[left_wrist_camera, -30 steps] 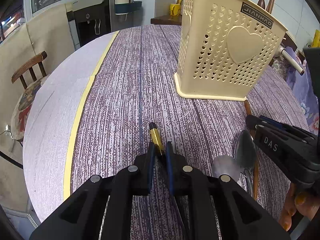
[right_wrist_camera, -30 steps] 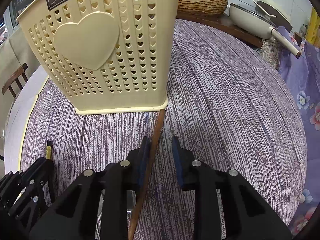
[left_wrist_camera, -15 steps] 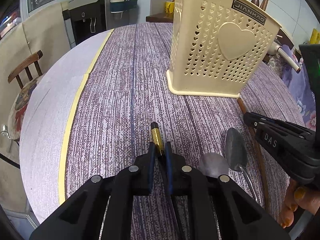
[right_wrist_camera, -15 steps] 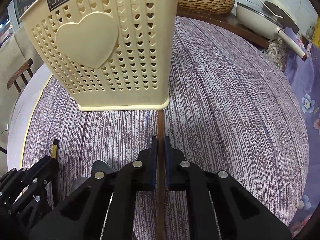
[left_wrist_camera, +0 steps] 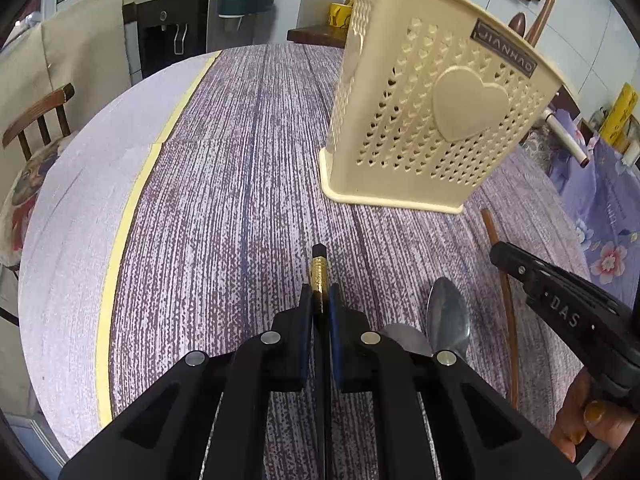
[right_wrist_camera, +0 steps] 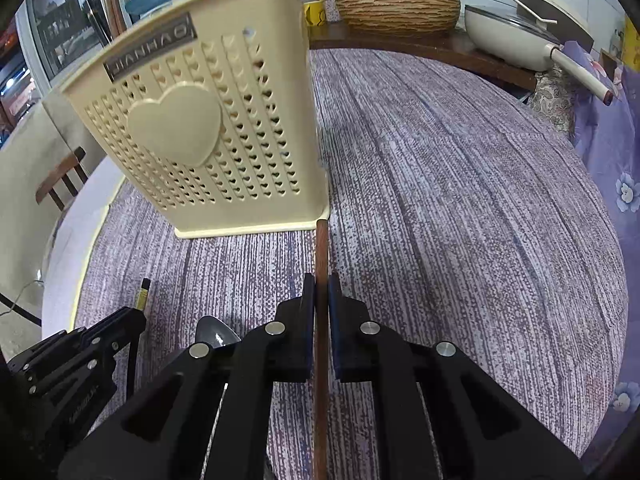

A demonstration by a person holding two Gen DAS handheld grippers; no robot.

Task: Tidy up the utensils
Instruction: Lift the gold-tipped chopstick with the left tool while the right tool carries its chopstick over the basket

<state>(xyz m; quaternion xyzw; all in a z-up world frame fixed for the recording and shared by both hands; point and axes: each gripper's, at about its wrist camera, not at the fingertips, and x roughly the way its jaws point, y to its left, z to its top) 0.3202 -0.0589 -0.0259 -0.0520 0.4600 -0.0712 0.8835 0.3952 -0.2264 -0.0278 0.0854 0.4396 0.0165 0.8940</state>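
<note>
A cream plastic utensil basket [left_wrist_camera: 440, 120] with heart holes stands on the purple streaked tablecloth [left_wrist_camera: 224, 208]. My left gripper [left_wrist_camera: 320, 292] is shut on a thin black stick with a gold band [left_wrist_camera: 319, 272], whose end pokes out past the fingertips. My right gripper [right_wrist_camera: 321, 284] is shut on a long brown wooden stick [right_wrist_camera: 321, 248]; its far end lies close to the basket's [right_wrist_camera: 208, 132] front right corner. Two metal spoons [left_wrist_camera: 446, 316] lie on the cloth between the grippers. The left view also shows the right gripper [left_wrist_camera: 500, 254] from the side on the brown stick [left_wrist_camera: 506, 300].
A wooden chair [left_wrist_camera: 36, 112] stands beyond the table's left edge, marked by a yellow stripe [left_wrist_camera: 132, 216]. A woven basket [right_wrist_camera: 396, 10] and a white pan [right_wrist_camera: 516, 36] sit on a counter behind. Floral purple cloth [right_wrist_camera: 624, 160] lies at the right.
My right gripper's jaws closed onto the brown stick, which now runs straight between them, and it rose slightly. The left gripper kept its hold on the gold-banded stick.
</note>
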